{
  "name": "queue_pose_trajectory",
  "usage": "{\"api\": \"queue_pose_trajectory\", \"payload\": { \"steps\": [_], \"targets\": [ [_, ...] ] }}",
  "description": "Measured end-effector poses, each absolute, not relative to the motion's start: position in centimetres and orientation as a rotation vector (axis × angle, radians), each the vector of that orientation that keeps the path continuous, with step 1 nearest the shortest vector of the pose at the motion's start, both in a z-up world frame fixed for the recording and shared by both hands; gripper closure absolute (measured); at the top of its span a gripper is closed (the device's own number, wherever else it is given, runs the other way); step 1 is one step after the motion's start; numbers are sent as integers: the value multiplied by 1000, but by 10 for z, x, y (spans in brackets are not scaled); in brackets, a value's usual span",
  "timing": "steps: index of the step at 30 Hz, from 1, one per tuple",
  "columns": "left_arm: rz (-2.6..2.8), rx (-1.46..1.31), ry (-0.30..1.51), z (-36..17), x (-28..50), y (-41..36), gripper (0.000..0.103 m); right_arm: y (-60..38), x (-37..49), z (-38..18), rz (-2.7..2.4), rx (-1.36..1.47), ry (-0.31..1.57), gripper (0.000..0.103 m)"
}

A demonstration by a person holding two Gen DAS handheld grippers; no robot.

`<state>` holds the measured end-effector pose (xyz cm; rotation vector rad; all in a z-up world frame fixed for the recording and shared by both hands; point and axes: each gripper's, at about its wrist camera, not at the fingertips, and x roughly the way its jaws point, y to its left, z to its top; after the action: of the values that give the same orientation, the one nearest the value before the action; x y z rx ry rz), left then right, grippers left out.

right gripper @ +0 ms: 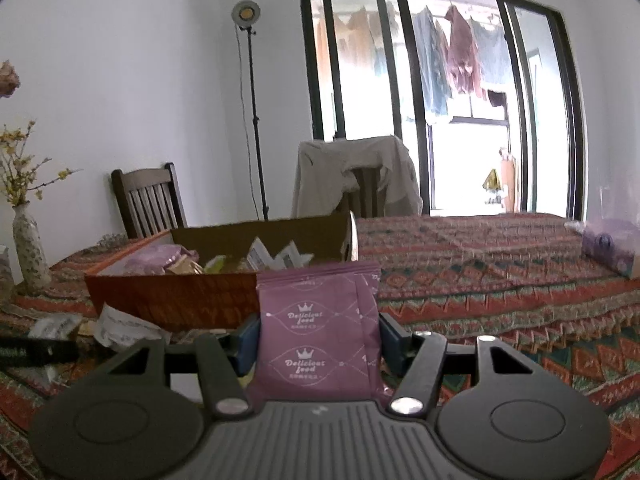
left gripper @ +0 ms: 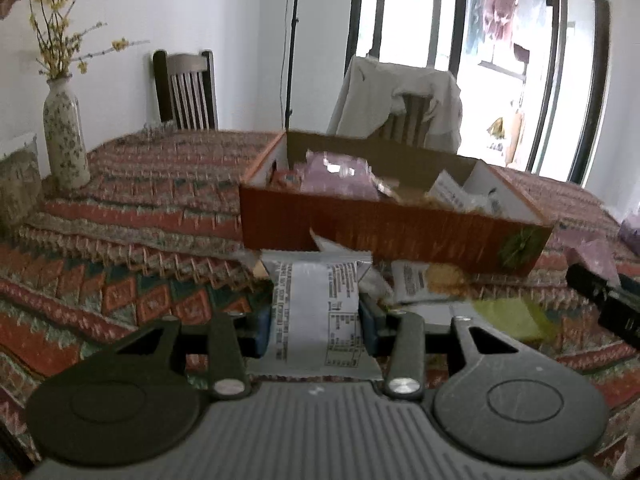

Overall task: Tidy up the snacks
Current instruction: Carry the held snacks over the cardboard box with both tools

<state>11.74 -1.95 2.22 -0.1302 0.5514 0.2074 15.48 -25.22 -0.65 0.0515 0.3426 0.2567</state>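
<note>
The left gripper (left gripper: 316, 326) has its blue pads pressed against the two long edges of a white snack packet (left gripper: 316, 312), printed back side up with a nutrition table showing; the jaws stand partly closed, as wide as the packet. The packet lies lengthways between the fingers, its crimped top end pointing toward the box. Beyond it, more white wrappers (left gripper: 408, 280) and a yellow-green packet (left gripper: 508, 314) lie loose on the patterned tablecloth (left gripper: 120, 248), just in front of an orange cardboard box (left gripper: 360, 228). The box is open at the top and already holds several packets, among them a purple one (left gripper: 336, 176) and white ones at its right end.

The right gripper (right gripper: 318, 340) clamps a purple packet (right gripper: 318, 320) marked "Delicious food" with a crown, held upright between its blue pads, jaws about halfway apart and filled by the packet. In this view the box (right gripper: 172, 296) sits ahead and to the left, with loose wrappers (right gripper: 120, 328) in front of it. The tip of the other gripper shows at the left edge.

Farther out, a flowered vase (left gripper: 64, 136) with yellow sprigs stands on the table's left side. Two wooden chairs (right gripper: 148, 200) stand behind the table, one draped with a pale jacket (right gripper: 352, 176), and a lamp on a stand (right gripper: 248, 16) rises by the white wall beside a glazed door with laundry outside.
</note>
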Motion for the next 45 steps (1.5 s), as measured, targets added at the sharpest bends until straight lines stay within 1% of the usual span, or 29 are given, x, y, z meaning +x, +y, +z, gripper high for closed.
{"api": "queue_pose_trajectory", "payload": {
  "steps": [9, 18, 35, 45],
  "targets": [
    [182, -130, 462, 55, 124, -17, 60, -247, 153, 14, 260, 39, 310, 43],
    [149, -132, 415, 77, 145, -18, 60, -237, 166, 37, 267, 29, 280, 43],
    [123, -157, 385, 96, 205, -13, 60, -214, 227, 64, 258, 36, 266, 43],
    [141, -202, 379, 98, 252, -1, 60, -199, 273, 67, 254, 53, 273, 43]
  ]
}}
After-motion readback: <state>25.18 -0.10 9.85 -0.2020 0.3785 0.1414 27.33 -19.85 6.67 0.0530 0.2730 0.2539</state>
